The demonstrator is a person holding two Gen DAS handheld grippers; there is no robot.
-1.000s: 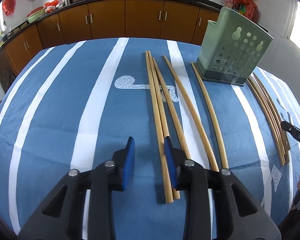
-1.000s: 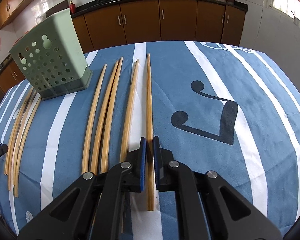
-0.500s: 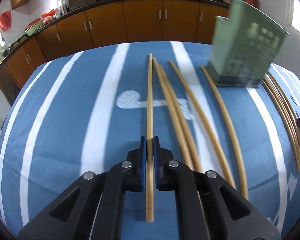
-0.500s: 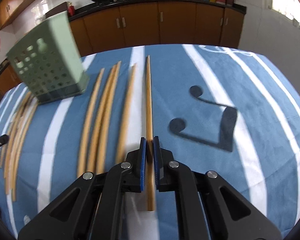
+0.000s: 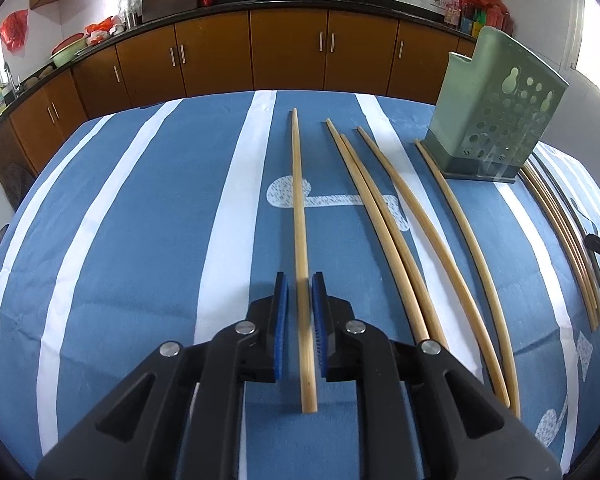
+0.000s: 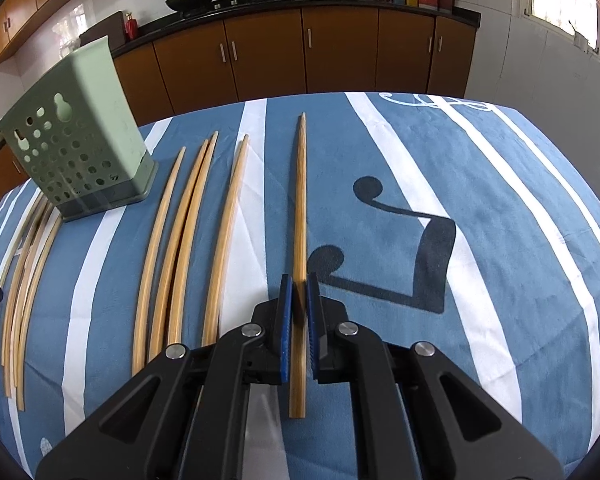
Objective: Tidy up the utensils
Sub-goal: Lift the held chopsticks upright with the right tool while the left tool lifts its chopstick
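Observation:
In the left wrist view one wooden chopstick (image 5: 298,200) runs straight away from me between the blue pads of my left gripper (image 5: 300,280). The jaws are opening, with a thin gap on each side of the stick. Right of it lie several loose chopsticks (image 5: 380,220) on the blue striped cloth. A green perforated utensil holder (image 5: 496,120) stands at the far right. In the right wrist view my right gripper (image 6: 296,280) is shut on another chopstick (image 6: 300,200). The holder (image 6: 72,140) is at the far left there, with loose chopsticks (image 6: 188,232) between.
A bundle of chopsticks (image 5: 560,232) lies on the near side of the holder, seen again as the bundle (image 6: 24,280) at the left of the right wrist view. Brown kitchen cabinets (image 5: 288,52) line the wall beyond the table's far edge.
My left gripper closed on the leftmost chopstick and drew it left, away from the row; its pads now stand slightly apart from it. The right gripper kept its grip and place.

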